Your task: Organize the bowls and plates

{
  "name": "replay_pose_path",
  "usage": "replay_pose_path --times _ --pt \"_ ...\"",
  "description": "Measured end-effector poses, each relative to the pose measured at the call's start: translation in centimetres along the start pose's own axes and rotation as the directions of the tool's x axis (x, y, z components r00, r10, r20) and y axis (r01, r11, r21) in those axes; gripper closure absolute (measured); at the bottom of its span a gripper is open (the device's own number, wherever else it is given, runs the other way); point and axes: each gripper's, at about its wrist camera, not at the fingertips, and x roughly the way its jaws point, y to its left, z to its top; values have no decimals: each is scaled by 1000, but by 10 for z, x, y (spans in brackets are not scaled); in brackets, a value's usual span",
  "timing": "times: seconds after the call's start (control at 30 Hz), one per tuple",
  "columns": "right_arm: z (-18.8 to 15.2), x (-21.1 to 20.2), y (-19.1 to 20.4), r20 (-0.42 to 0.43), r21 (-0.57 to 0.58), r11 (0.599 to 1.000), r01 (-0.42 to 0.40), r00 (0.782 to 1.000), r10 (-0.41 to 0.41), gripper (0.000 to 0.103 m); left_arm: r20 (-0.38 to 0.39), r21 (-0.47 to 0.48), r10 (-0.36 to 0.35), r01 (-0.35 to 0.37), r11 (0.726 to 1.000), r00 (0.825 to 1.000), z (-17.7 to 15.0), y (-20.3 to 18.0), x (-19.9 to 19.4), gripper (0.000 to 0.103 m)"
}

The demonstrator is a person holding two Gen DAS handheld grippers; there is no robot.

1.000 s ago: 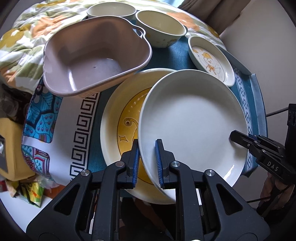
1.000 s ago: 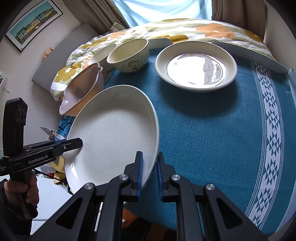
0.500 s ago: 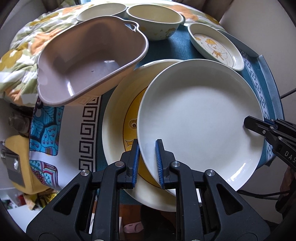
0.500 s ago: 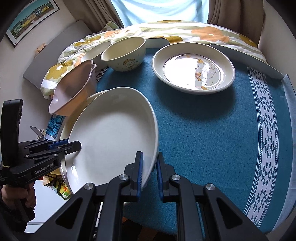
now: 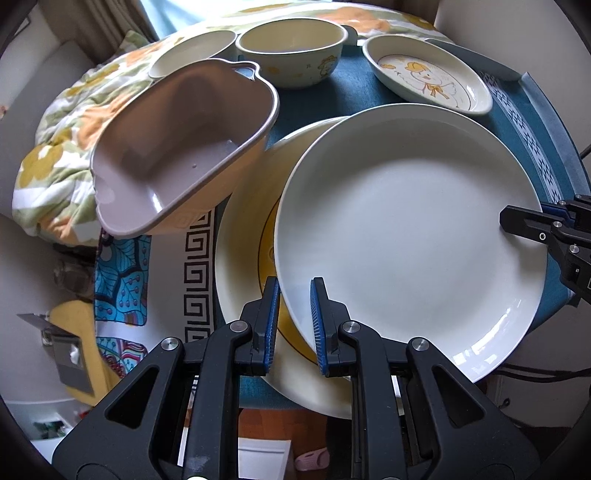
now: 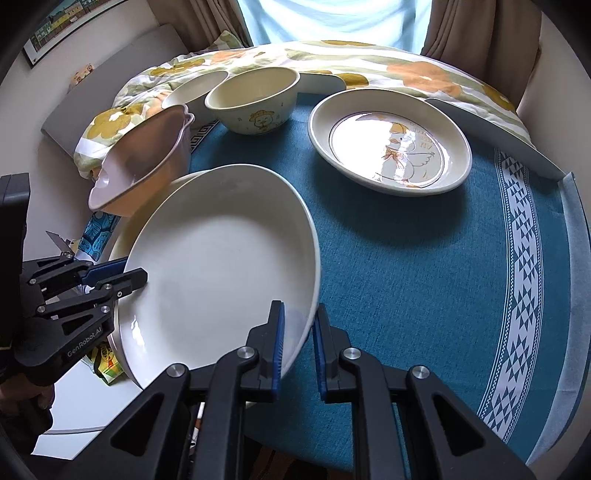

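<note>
A teal tablecloth (image 6: 424, 266) covers the table, with a floral quilt (image 6: 369, 62) and brown curtains (image 6: 476, 33) behind.

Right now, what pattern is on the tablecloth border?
White triangle geometric band on the teal tablecloth, clearest in the right wrist view.

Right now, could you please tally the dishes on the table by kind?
Plates: 3 - plain white plate, yellow-patterned plate beneath it, duck plate.
Round bowls: 2 - duck bowl, shallow cream bowl behind it.
Handled pink dish: 1.
Total: 6.
</note>
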Motion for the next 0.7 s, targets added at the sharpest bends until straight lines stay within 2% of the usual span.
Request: replay_pose_path --times 0.23,0.43,0.7 --pt "4 5 7 -12 -51 998 36 999 -36 88 9 30 44 -44 999 999 -5 -2 -4 89" --pt "8 9 23 -5 -145 983 113 993 -115 88 15 23 60 -60 998 998 -8 6 -5 89" --pt "9 14 25 -9 -153 980 129 991 -132 88 17 30 77 -78 997 997 -9 6 -6 89"
